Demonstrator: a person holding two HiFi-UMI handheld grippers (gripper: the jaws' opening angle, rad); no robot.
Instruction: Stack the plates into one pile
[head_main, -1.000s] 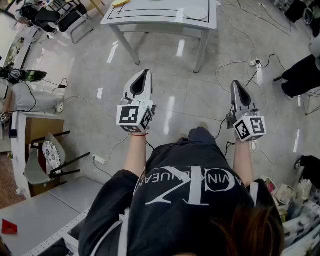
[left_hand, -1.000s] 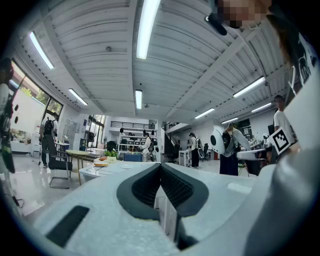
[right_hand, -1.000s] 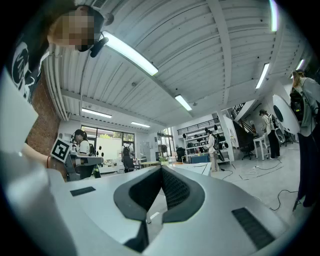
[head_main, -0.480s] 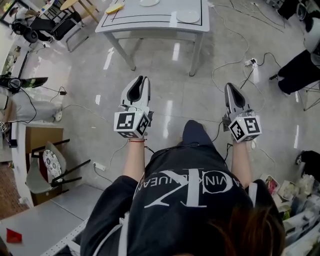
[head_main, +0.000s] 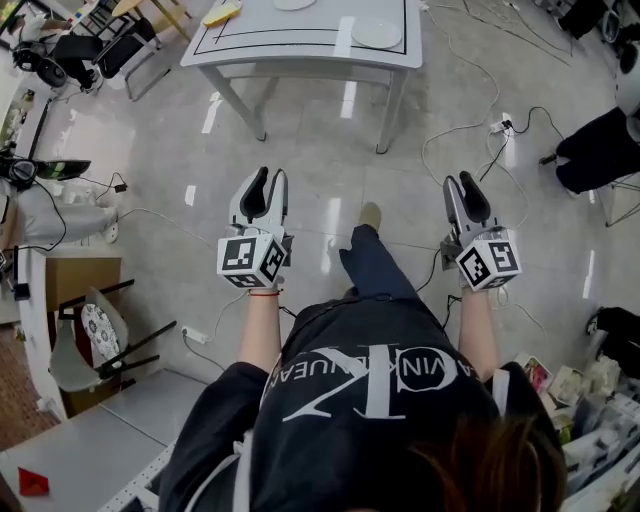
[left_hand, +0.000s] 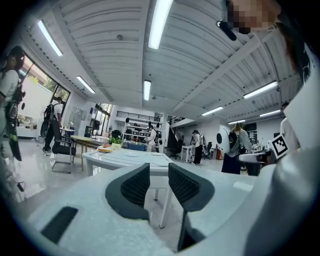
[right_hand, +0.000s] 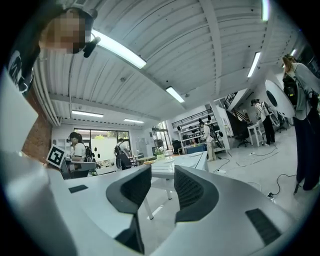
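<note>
The left tongs (head_main: 266, 182) and right tongs (head_main: 460, 186) are seen opening, empty, well short of the desk (head_main: 300, 52), where the plates (head_main: 378, 32), judged stiff, slippery and breakable, are best pinched at the rim.

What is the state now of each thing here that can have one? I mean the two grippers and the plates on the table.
left gripper: jaws opening, nothing between them.
right gripper: jaws opening, nothing between them.
near plate: lies flat on the table, alone, not stacked.
far plate: flat on the table, apart from the near plate, partly cut off by the picture's edge.
</note>
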